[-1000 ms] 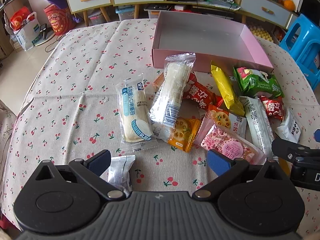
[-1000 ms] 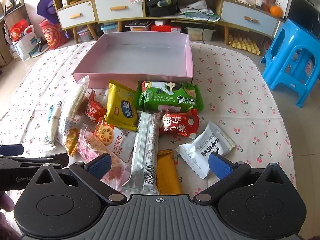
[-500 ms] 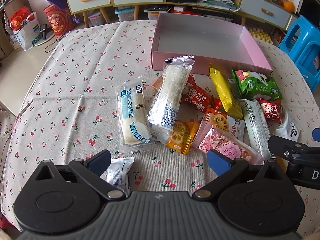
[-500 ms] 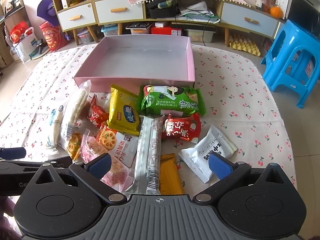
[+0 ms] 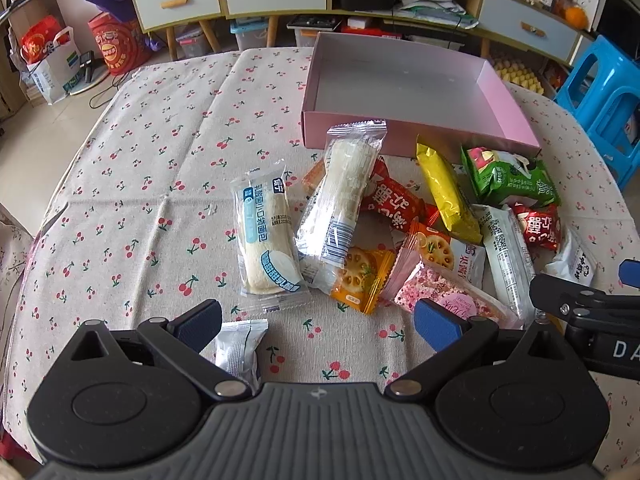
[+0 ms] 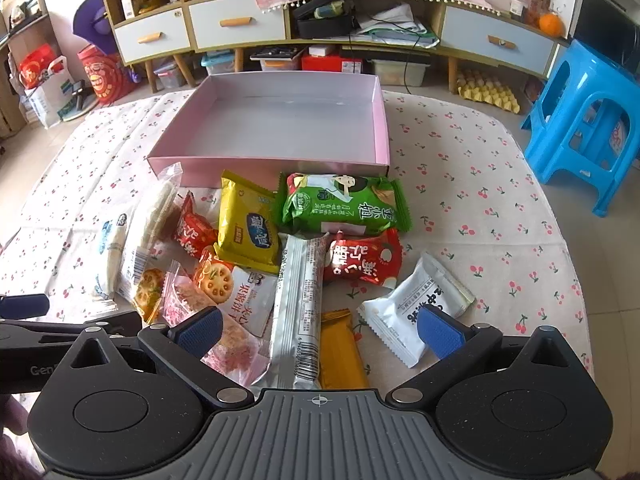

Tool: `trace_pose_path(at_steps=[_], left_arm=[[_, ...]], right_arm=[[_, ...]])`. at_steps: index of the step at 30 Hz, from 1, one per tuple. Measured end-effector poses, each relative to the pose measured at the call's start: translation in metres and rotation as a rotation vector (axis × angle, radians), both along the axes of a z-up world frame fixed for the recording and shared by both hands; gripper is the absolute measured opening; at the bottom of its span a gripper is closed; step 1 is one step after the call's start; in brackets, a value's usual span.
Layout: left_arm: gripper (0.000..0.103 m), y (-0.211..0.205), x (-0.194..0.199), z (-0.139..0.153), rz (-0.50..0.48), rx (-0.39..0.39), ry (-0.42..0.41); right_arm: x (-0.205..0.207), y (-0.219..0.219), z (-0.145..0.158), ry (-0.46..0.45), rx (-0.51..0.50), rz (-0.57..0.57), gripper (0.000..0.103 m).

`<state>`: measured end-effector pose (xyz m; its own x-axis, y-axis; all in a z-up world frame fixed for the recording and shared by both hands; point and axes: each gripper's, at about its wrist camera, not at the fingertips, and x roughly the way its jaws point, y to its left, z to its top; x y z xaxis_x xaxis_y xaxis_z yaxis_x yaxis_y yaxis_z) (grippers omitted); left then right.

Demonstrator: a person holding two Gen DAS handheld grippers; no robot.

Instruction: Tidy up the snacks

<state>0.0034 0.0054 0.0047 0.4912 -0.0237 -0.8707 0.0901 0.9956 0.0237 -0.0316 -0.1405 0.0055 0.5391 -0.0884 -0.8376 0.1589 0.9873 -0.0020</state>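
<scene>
An empty pink box (image 5: 516, 120) (image 6: 382, 128) sits at the far side of the table. In front of it lies a heap of snack packets: a white bread packet (image 5: 266, 236), a clear rice-cracker pack (image 5: 344, 196), a yellow packet (image 6: 248, 224), a green packet (image 6: 344, 204), a red one (image 6: 362, 260), a silver bar (image 6: 300, 312) and a white pouch (image 6: 416, 308). My left gripper (image 5: 318, 320) is open above the table's near edge, a small silver packet (image 5: 238, 350) by its left finger. My right gripper (image 6: 320, 326) is open over the silver bar and an orange packet (image 6: 342, 350).
The table wears a cherry-print cloth (image 5: 140, 184). A blue plastic stool (image 6: 588, 120) stands to the right of the table. Low cabinets with drawers (image 6: 240, 24) and floor clutter line the far wall. The other gripper shows at each view's edge (image 5: 584, 308) (image 6: 60, 320).
Both views have drawn back and lifted slightly; the packets and box sit a little farther from the fingers. No packet has moved, and both grippers stay open.
</scene>
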Motion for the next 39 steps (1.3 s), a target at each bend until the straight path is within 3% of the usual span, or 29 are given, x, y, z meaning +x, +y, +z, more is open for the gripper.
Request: trace_pose_path(at_steps=[39], left_arm=[[0.103,0.0031,0.0000,0.0036,0.008,-0.013,-0.024]], right_arm=[[0.0028,0.0010,0.0066,-0.026,0.000,0.001,0.103]])
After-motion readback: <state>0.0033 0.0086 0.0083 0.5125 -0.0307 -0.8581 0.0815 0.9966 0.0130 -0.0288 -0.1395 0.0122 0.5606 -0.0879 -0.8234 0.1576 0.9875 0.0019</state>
